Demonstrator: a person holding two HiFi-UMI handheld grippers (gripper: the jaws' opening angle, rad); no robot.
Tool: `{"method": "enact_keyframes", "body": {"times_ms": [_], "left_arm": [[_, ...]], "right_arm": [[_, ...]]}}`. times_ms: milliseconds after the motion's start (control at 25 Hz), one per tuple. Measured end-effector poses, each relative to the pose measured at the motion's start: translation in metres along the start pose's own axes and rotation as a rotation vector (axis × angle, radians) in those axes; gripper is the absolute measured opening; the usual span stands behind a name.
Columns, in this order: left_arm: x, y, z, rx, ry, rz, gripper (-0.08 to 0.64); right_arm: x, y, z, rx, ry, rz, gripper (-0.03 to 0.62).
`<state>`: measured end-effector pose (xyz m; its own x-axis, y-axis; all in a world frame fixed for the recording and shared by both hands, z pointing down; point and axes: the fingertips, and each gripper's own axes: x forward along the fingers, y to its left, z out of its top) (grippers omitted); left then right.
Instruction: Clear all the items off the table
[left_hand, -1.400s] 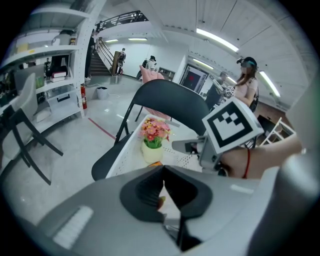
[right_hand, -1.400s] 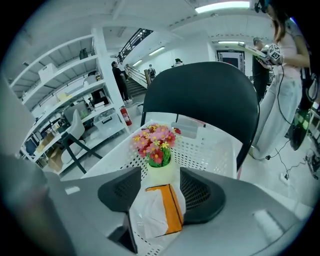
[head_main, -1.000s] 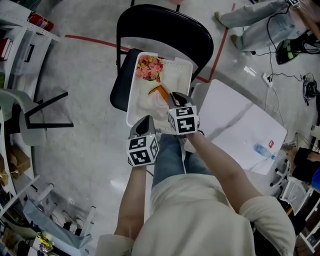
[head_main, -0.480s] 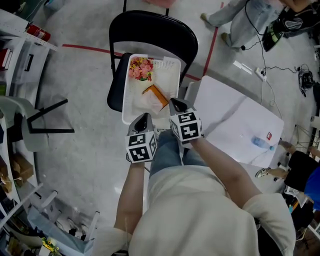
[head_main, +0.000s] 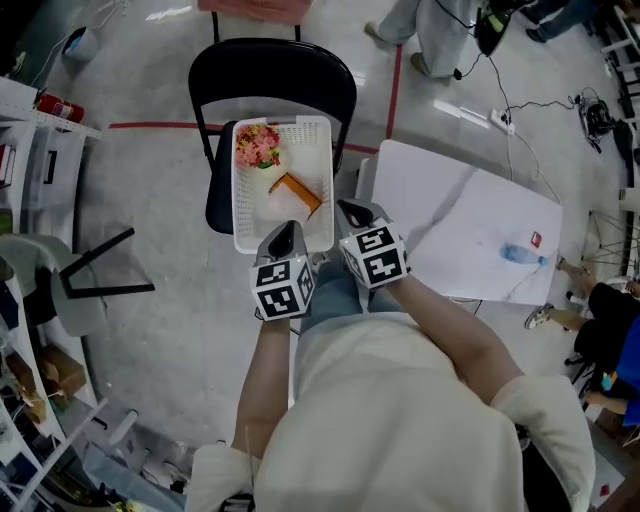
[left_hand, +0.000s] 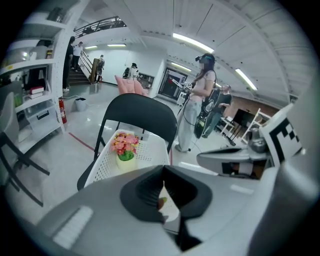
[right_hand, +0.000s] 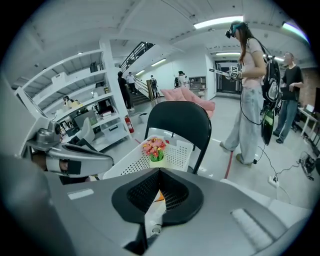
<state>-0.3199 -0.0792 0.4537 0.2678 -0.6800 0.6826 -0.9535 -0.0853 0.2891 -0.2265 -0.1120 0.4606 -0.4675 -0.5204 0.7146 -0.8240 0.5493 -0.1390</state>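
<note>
We hold both grippers side by side just over the near end of a white basket (head_main: 238, 200), which sits on the seat of a black folding chair (head_main: 272, 75).

The left gripper (head_main: 285, 229) is clenched. In the left gripper view its dark pads meet along a thin line, and nothing is caught between them. The right gripper (head_main: 352, 209) is clenched too and carries nothing. In the right gripper view we only glimpse the basket's contents through the slit below its tips. The two marker cubes sit close together but do not touch, the right one slightly farther than the left.

Inside the basket a small pot of pink flowers (head_main: 258, 146) stands in the far left corner. An orange packet (head_main: 297, 193) lies tilted near the middle, towards the right wall. Pale white wrapping (head_main: 275, 207) lies just beside the packet on its near left side. We cannot tell what the wrapping is.

To the right of the chair stands a white table (head_main: 440, 210). Its near left corner is close to the right gripper. A clear water bottle (head_main: 523, 254) lies on its side near the table's right edge. A small red and white item (head_main: 536, 240) rests just beyond it, too small for us to identify.

At the far left a red fire extinguisher (head_main: 54, 106) lies beside the shelving. Cables trail over the floor at the far right.
</note>
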Motion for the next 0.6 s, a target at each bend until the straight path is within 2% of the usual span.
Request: {"method": "enact_keyframes", "body": {"times_ms": [600], "left_arm": [[0.008,-0.077,0.009,0.193,0.051,-0.182,0.009]], "right_arm": [[-0.06,-0.044,-0.013,0.175,-0.079,-0.118,-0.002]]}}
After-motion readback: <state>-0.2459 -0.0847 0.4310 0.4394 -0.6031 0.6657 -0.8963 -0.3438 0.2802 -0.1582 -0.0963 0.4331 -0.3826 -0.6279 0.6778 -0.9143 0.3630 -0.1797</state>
